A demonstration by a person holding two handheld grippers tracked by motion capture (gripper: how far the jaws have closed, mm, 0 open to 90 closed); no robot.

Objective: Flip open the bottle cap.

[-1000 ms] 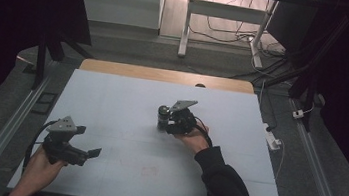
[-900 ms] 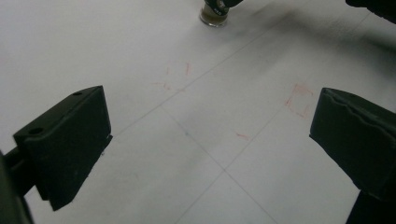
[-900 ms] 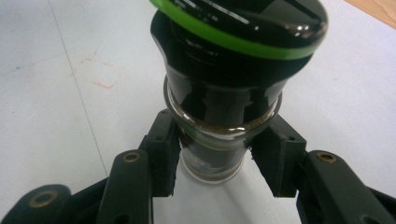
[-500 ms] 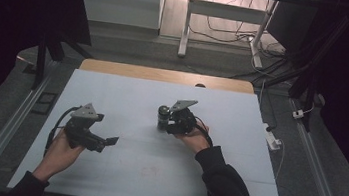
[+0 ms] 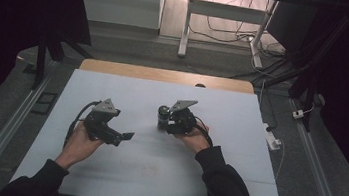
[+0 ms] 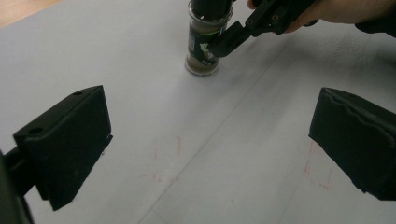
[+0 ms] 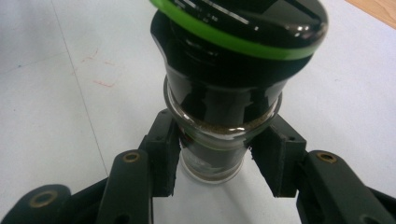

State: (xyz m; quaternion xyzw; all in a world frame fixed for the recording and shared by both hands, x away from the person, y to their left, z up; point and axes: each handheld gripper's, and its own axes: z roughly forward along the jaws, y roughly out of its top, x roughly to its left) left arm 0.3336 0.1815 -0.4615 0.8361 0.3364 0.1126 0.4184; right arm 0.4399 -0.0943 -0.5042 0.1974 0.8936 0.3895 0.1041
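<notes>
Since the earlier frames, our left gripper point(image 5: 125, 136) has travelled from the near left corner of the table point(image 5: 232, 185) toward the centre; the right gripper point(image 5: 163, 122) and its load sit where they were. We hold the right gripper's jaws clamped on a spice grinder point(image 7: 224, 135), which stands upright on the table at mid-width. The pads point(image 7: 164, 158) grip the glass body just under the cap, low enough, we judge, to steady it while leaving the cap free for the other gripper. Left gripper point(image 6: 210, 154) jaws stand wide apart with nothing between them, aimed at the grinder point(image 6: 202, 44) and well short of it. The grinder is a clear glass cylinder of brown grounds with a dark label; glossy black cap, green ring. The table surface is matt, pale, with faint red marks point(image 6: 163, 161).
</notes>
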